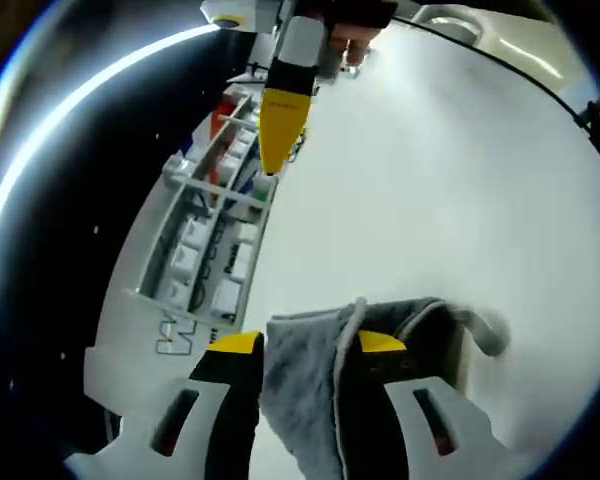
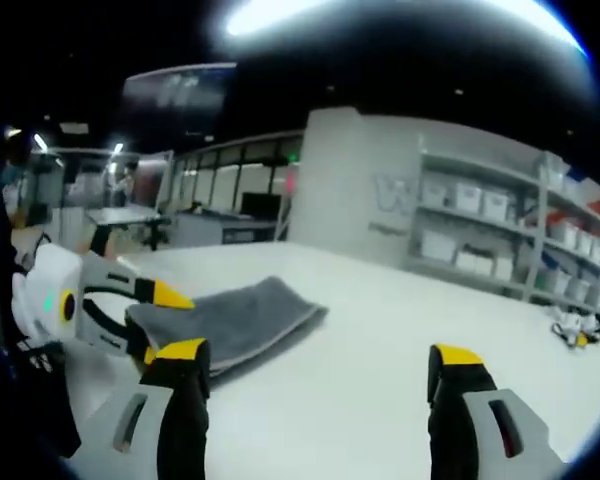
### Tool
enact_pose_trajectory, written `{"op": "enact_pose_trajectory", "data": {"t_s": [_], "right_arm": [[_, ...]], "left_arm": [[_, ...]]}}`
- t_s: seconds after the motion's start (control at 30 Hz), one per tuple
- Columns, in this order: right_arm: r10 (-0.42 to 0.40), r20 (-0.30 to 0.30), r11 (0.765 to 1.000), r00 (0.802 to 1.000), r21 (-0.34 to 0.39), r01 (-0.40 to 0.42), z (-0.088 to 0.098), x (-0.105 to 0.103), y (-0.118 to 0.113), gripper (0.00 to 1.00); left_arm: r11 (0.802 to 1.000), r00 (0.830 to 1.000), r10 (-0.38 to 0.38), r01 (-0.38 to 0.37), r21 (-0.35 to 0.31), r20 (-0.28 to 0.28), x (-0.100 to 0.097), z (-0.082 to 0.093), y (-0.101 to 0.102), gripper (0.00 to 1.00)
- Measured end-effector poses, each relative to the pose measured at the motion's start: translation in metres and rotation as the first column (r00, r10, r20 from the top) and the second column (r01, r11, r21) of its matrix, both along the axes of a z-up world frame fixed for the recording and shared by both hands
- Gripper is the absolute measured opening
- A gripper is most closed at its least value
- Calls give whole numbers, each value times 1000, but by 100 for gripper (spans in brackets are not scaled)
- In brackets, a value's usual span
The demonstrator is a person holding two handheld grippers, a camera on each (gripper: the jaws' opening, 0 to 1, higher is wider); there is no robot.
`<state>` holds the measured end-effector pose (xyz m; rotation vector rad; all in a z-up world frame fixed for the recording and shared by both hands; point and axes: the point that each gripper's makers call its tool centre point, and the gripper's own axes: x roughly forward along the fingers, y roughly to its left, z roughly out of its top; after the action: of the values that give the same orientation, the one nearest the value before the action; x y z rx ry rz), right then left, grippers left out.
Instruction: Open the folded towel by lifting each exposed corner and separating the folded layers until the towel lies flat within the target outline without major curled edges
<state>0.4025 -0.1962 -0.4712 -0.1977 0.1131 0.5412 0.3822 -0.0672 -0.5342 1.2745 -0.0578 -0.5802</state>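
Low in the left gripper view, one grey towel (image 1: pixel 310 375) lies folded on the white desk (image 1: pixel 430 200), an edge pinched between the left tongs (image 1: pixel 305 345). Left of centre in the right gripper view, those tongs grip its near end (image 2: pixel 225 318), while the right tongs (image 2: pixel 315 355) stand spread over bare desk. Shelves of white bins (image 2: pixel 490 215) line the upper right wall.

bright ceiling light strip (image 2: pixel 400 12) glares above the white table (image 2: pixel 380 330); soft blur, edges bend strongly.
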Motion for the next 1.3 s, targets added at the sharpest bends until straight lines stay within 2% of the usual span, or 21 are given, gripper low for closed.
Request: {"op": "enact_pose_trajectory", "data": {"t_s": [0.2,0.27,0.33,0.4,0.47,0.57,0.67,0.8,0.83,0.93,0.97,1.0,1.07,1.1,1.2,1.23,1.3], "right_arm": [[9,23,1000,1000,-23,-9,22,20,1,83],[23,47,997,999,-78,-19,27,30,3,79],[40,61,990,997,-139,-31,24,41,6,75],[60,75,980,995,-196,-44,16,52,10,73],[69,72,979,995,-197,-53,10,61,14,71],[95,28,981,995,-171,-89,1,68,22,71],[105,35,975,994,-198,-96,1,76,28,71],[144,46,951,989,-284,-125,-6,85,37,73],[145,43,946,988,-297,-126,-7,95,33,72],[197,25,906,980,-386,-172,-26,99,43,71],[232,20,879,973,-432,-201,-34,96,49,70],[253,31,863,967,-459,-211,-37,95,53,70],[313,33,829,949,-497,-256,-43,88,62,70],[343,31,822,939,-494,-283,-45,84,68,70],[359,14,818,933,-487,-307,-49,84,74,68],[336,-14,826,942,-475,-303,-52,88,72,64],[279,-63,882,958,-379,-282,-49,100,68,54]], "left_arm": [[1000,1000,-18,18,17,-15,-2,-4,-2,17],[1000,1000,-23,23,20,-19,-3,-4,-3,12],[999,999,-29,29,24,-27,-4,-5,-3,6],[999,999,-29,30,21,-28,-4,-4,-2,6],[999,999,-30,31,22,-24,-5,-2,-2,5],[999,999,-31,31,19,-22,-5,-1,0,4],[999,999,-33,33,15,-8,-5,2,0,3],[1000,1000,-28,28,-15,3,-3,10,2,3],[999,1000,-25,25,-25,4,-3,12,3,3],[999,1000,-20,20,-42,0,-2,14,4,3],[999,1000,-17,17,-50,-2,-1,15,5,3],[998,1000,-14,14,-54,-4,0,15,5,3],[998,1000,-12,11,-61,-7,1,16,5,3],[998,1000,-11,11,-62,-8,1,16,5,3],[998,1000,-16,15,-64,-8,1,17,5,3],[998,1000,-17,16,-61,-5,1,17,5,3],[998,1000,-19,19,-61,-3,0,17,5,3]]}}
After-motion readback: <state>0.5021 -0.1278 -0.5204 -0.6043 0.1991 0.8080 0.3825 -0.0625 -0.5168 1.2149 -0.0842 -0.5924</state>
